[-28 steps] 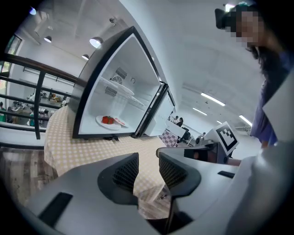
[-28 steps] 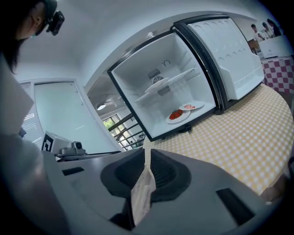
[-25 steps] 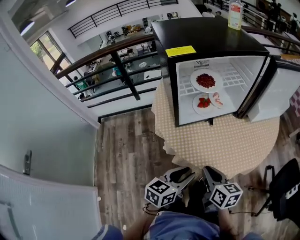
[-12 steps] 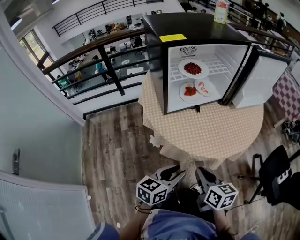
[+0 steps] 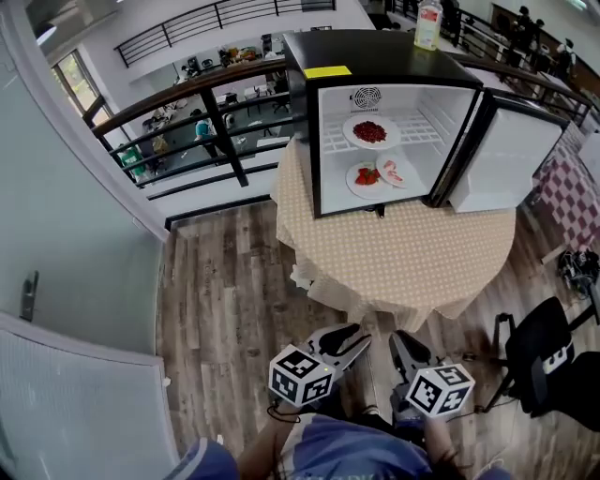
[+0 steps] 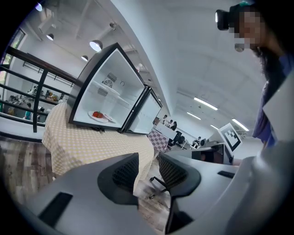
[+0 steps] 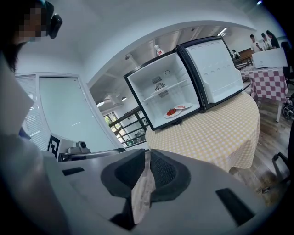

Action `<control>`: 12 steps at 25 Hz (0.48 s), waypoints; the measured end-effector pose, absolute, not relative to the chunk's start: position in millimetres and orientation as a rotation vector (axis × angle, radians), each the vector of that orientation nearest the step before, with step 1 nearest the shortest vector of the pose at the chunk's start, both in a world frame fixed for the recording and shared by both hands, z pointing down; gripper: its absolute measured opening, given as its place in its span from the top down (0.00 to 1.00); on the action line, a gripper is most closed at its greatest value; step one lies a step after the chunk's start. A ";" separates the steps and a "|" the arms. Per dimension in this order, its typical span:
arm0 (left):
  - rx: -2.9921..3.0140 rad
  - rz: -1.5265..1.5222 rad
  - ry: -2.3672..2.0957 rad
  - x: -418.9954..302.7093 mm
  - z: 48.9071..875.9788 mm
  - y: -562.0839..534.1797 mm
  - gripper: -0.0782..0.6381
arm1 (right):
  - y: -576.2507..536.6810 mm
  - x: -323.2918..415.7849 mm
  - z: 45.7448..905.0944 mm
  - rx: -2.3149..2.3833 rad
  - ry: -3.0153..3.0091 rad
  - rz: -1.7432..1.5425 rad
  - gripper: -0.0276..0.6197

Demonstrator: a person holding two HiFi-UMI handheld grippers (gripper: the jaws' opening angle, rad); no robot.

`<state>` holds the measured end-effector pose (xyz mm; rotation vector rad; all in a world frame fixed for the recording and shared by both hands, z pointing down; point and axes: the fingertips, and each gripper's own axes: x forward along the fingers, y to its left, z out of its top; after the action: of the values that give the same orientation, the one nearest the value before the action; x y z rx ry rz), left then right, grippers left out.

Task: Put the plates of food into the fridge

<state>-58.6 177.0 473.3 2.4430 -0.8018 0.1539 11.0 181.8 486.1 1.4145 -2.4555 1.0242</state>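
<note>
The black mini fridge [image 5: 375, 56] stands open on a round table with a checked cloth [image 5: 403, 262]. A plate of red food [image 5: 371, 131] sits on its upper shelf. Two plates [image 5: 367, 175] [image 5: 395, 172] lie side by side on the fridge floor. Both grippers hang low by my body, well short of the table. My left gripper [image 5: 354, 341] [image 6: 148, 167] is open with nothing between its pads. My right gripper [image 5: 401, 345] [image 7: 147, 161] has its pads together, and a pale paper-like strip [image 7: 142, 193] sticks out along the seam. The lower plates [image 7: 177, 110] also show in the right gripper view.
The fridge door [image 5: 506, 159] swings out to the right. A bottle [image 5: 428, 23] stands on the fridge top. A black chair [image 5: 548, 361] stands at the right, a dark railing [image 5: 206, 122] behind the table and a glass door [image 5: 56, 375] at the left. Wooden floor [image 5: 225, 309] lies between me and the table.
The fridge and table have drawn away and look smaller, and more floor shows in front of me. Both grippers stay low by my body, jaws unchanged.
</note>
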 end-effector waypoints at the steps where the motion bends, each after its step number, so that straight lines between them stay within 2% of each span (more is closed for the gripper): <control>1: 2.444 0.143 -0.811 -52.3 469.7 182.6 0.69 | 187.7 18.3 484.7 1.408 -2.467 1.014 0.88; 12: 2.479 0.138 -0.823 27.6 458.9 256.1 0.69 | 261.2 98.2 477.7 1.426 -2.476 0.976 0.89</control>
<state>27.6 256.1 458.9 2.4790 -0.8226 0.1384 98.2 261.2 477.7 1.4262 -2.4756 0.9755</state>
